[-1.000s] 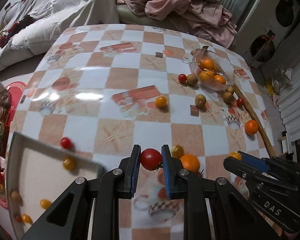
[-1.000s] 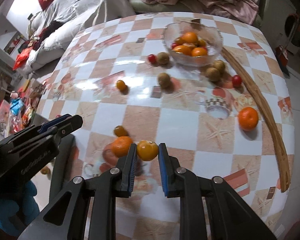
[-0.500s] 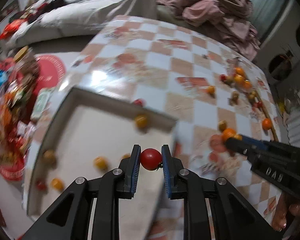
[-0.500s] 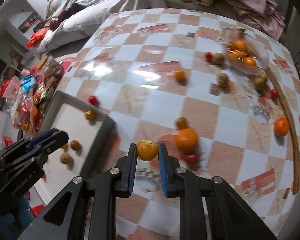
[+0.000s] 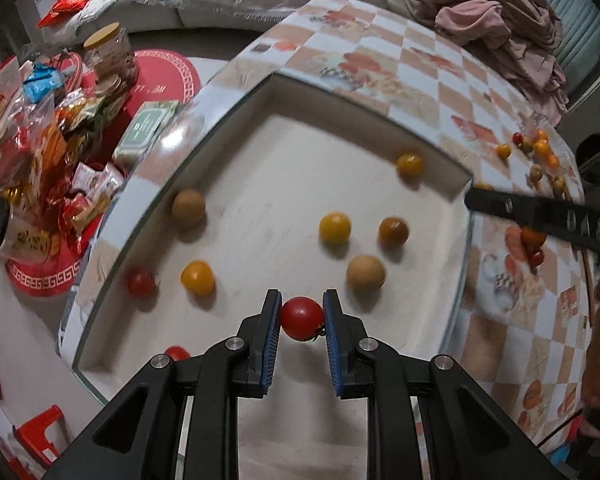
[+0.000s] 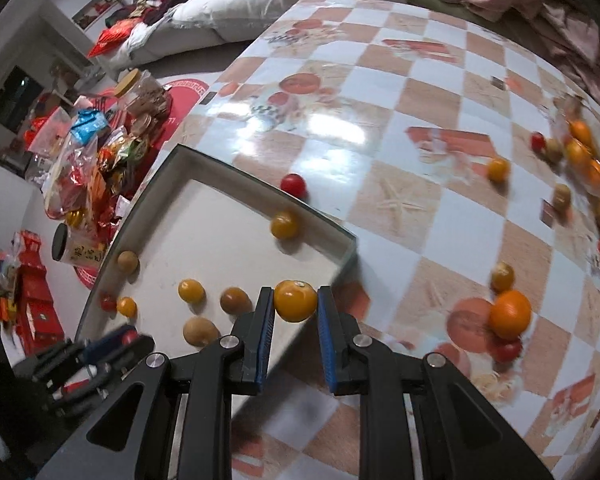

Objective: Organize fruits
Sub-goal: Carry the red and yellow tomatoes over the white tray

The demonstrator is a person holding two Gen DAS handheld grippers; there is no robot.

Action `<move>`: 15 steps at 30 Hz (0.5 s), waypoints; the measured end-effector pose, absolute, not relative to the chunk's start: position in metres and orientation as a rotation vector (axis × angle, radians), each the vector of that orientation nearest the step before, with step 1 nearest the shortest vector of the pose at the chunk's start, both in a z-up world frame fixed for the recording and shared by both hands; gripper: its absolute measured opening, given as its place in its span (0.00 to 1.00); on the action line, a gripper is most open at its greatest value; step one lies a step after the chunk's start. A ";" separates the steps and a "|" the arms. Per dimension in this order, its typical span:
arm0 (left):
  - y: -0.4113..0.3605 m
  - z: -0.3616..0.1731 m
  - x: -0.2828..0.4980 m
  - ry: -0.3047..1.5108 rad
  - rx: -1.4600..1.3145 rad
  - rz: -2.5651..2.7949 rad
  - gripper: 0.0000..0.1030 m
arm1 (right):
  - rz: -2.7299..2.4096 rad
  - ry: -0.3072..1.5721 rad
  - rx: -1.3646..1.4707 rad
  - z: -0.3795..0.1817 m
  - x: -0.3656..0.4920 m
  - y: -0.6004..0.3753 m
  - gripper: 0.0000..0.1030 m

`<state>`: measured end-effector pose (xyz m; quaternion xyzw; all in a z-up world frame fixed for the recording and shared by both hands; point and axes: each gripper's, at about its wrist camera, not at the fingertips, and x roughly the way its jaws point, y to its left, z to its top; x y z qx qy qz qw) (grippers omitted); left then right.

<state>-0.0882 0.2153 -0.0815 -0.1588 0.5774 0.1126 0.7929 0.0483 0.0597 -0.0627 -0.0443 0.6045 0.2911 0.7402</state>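
Red tomato (image 5: 302, 318): clamped in left gripper (image 5: 302, 320), above white tray (image 5: 260, 184).
Orange fruit (image 6: 295, 301): pinched by right gripper (image 6: 294, 312) at tray's corner.
Bowl (image 6: 580, 136): blurred, cut off.

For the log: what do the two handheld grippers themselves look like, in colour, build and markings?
Both look identical. The left gripper and right gripper have matte black plastic linkage arms with triangular cut-outs and silver pivot screws. Each finger carries a ribbed blue pad. Raised lettering runs along the right gripper's side in the left wrist view, too blurred to read. No cables visible.
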 end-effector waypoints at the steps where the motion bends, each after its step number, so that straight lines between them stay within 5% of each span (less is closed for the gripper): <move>1: 0.216 -0.084 -0.090 1.247 -0.341 0.241 0.22 | 0.640 1.327 -0.105 -0.065 0.049 0.065 0.23; 15: 0.202 -0.103 -0.094 1.288 -0.243 0.247 0.23 | 0.616 1.358 -0.212 -0.102 0.058 0.103 0.23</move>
